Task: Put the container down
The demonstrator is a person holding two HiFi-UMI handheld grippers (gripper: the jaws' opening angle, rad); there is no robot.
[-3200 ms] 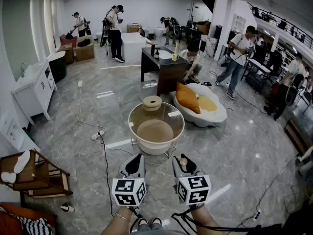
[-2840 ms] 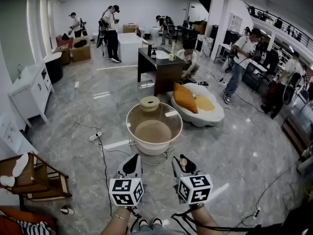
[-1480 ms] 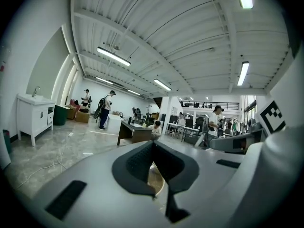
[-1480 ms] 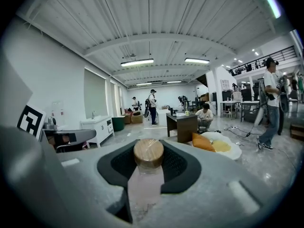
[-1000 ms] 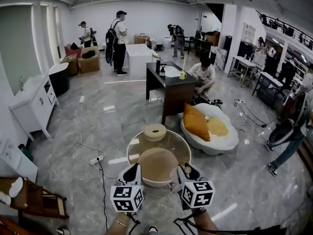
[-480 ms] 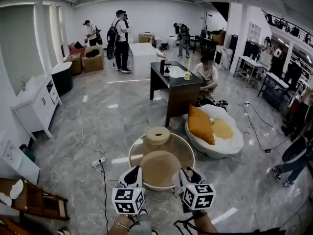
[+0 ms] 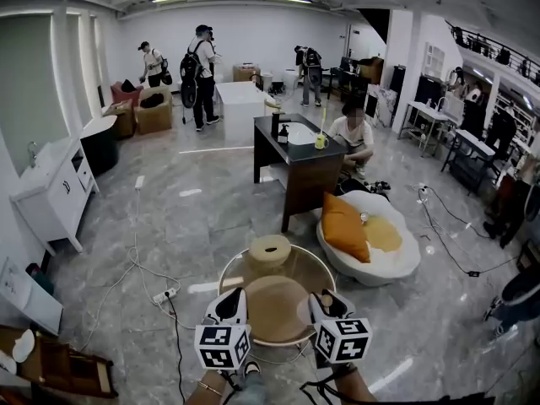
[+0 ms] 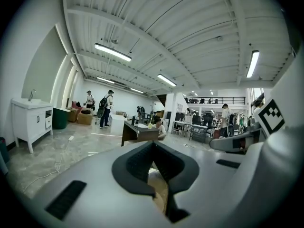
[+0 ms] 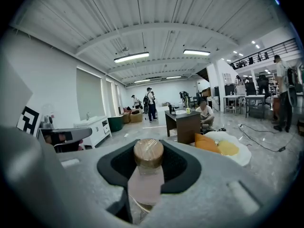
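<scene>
**Jar in hand, short of the desk**

Left gripper (image 7: 228,302): jaws pinched together on nothing. Right gripper (image 7: 326,302): jaws clamped round the pink body of a small cork-topped jar (image 9: 147,177), held upright at the near edge of the round desk (image 7: 295,262). Probably light, stiff, slick and breakable. Best gripped mid-body, below the cork.

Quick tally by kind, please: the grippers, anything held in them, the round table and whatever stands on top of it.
Grippers: 2 (left gripper, right gripper)
Wooden-lidded jar, held in the right gripper: 1
Round glass table: 1
Beige round object on the table top: 1
Total: 5
</scene>
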